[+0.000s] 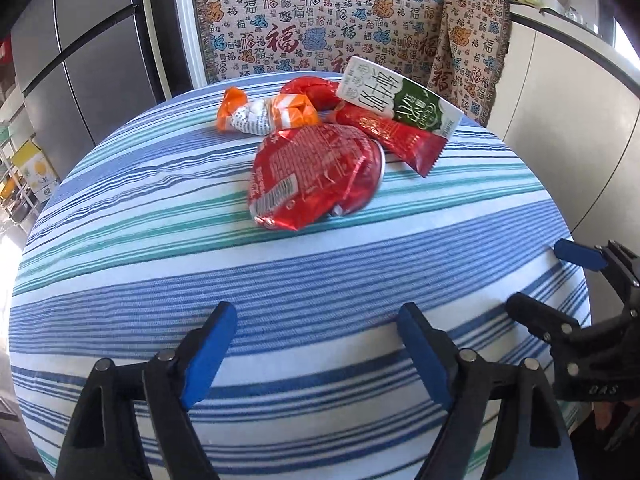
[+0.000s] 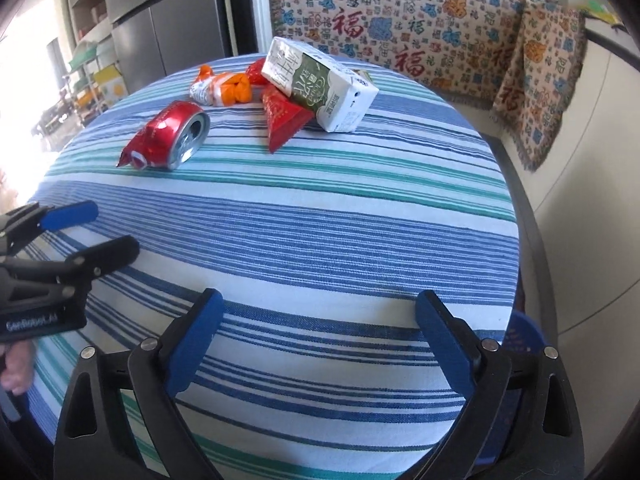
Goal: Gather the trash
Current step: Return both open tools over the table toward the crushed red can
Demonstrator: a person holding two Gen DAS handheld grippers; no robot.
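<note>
Five pieces of trash are lying clustered toward the far side of the round worktop (image 2: 360, 216), which is wearing a blue, green and white striped cloth. Nearest is a crushed red soda can (image 2: 170, 136), lying on its side with its silver end facing the right wrist camera. It is probably light and stiff, with slick metal and creased edges; pinching across the flattened body looks safer than gripping the round end.

Behind it, an orange-and-white wrapper (image 2: 222, 89) is sitting crumpled and soft, so it should be compressing easily under any pinch. A red foil packet (image 2: 282, 120) is lying partly under a white-and-green milk carton (image 2: 320, 88), which is resting tilted on top of it. The carton looks light if empty, with firm flat faces that suit a grip across its narrow sides. Lifting the carton first would be freeing the packet. A further red wrapper (image 1: 310, 90) is sitting behind the group, mostly hidden in the right wrist view.

Both the left gripper (image 1: 316, 344) and the right gripper (image 2: 316, 324) are hovering spread wide over the near edge, holding nothing, well apart from the trash. Nothing is lying between them and the can. A patterned blanket (image 2: 400, 20) is draping the seating behind the worktop, and a steel refrigerator (image 2: 172, 12) is standing to the left.
</note>
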